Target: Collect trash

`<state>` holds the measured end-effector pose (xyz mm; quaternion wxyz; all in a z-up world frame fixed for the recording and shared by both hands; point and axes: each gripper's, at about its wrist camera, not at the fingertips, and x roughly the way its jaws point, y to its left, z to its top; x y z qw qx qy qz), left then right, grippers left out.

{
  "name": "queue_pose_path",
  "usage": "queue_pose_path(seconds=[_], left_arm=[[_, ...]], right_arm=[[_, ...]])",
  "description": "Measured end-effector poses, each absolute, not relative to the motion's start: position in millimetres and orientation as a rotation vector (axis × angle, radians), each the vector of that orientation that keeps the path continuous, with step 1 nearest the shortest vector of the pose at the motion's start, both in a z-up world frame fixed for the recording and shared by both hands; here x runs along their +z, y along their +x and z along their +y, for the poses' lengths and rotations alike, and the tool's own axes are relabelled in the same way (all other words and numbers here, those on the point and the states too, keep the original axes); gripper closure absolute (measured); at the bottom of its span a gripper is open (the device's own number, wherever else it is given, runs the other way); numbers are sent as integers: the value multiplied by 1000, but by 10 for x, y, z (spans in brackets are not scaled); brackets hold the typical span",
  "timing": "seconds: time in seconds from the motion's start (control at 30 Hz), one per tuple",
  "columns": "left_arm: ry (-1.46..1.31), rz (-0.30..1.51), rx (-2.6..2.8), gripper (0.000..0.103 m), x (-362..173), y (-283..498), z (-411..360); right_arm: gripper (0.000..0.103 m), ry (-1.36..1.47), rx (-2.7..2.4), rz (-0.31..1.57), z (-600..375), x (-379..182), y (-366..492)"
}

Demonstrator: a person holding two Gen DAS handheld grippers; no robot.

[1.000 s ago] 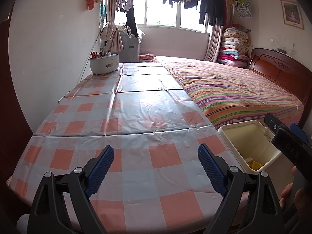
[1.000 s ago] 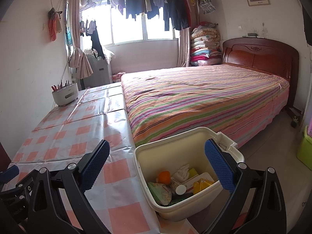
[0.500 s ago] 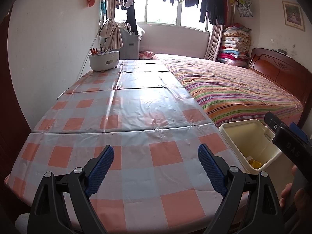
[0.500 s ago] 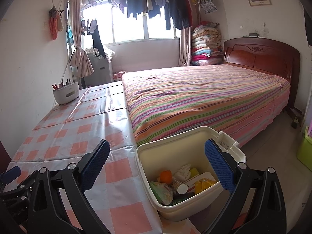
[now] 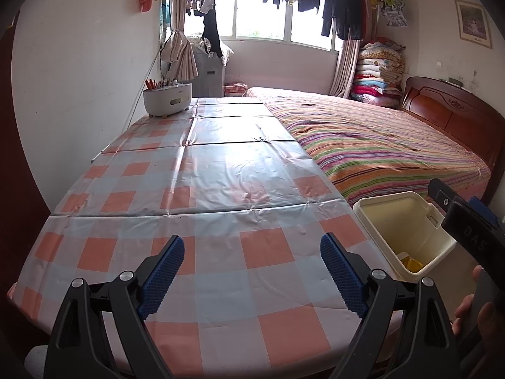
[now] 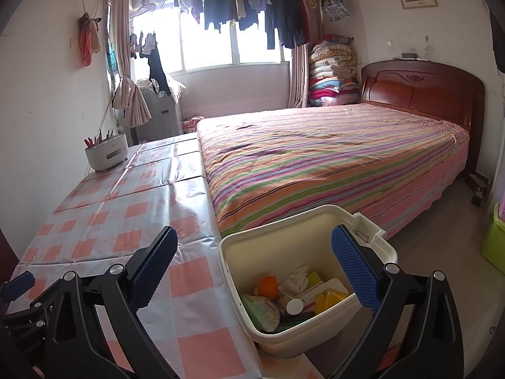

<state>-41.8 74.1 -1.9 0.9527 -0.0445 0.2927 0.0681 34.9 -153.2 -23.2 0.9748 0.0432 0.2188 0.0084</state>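
checked-cloth table (image 5: 221, 189) with white utensil holder (image 5: 167, 98) at far end

Daylight floods from the blown-out window (image 6: 221, 44), throwing glare across the glossy tablecloth (image 5: 240, 170) below it, while fisheye bending and dark vignetting ring both views.

Tablecloth (image 5: 221, 189): orange, pale-blue and white check, glossy. Bedspread (image 6: 331, 158): multicolour stripes; headboard (image 6: 423, 91) red-brown. Bin (image 6: 315, 338) cream, holding an orange ball (image 6: 268, 285) and yellow packet (image 6: 328, 300); gripper pads (image 6: 356, 268) blue.
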Motion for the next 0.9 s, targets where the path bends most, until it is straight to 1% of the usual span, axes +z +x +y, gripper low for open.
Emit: queue_pose_path(seconds=[0.9], left_arm=[[-57, 585, 155, 17, -5, -413, 704]], right_arm=[[7, 98, 15, 437, -1549, -214, 306]])
